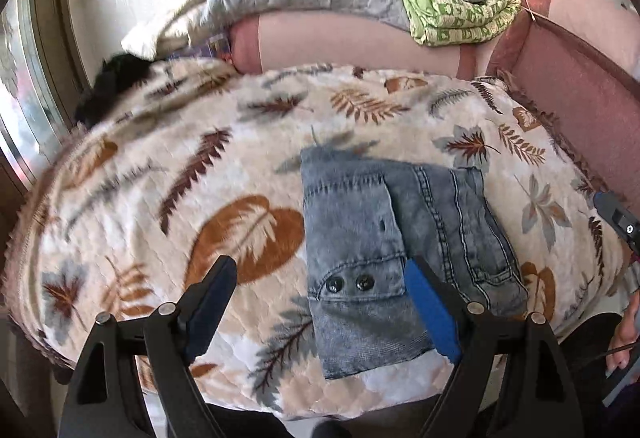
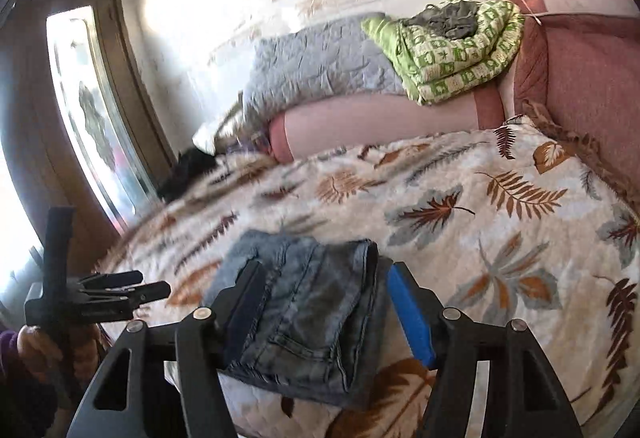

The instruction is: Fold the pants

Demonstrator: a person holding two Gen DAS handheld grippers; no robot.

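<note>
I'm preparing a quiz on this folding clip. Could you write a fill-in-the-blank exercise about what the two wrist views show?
1. The folded jeans lie on a blanket printed with ____.
2. Near the waistband sit two dark ____.
3. The jaws of the left gripper and of the right gripper both stand ____.
4. On the green patterned quilt lies a crumpled ____ cloth.

Missing words: leaves; buttons; open; grey
</note>
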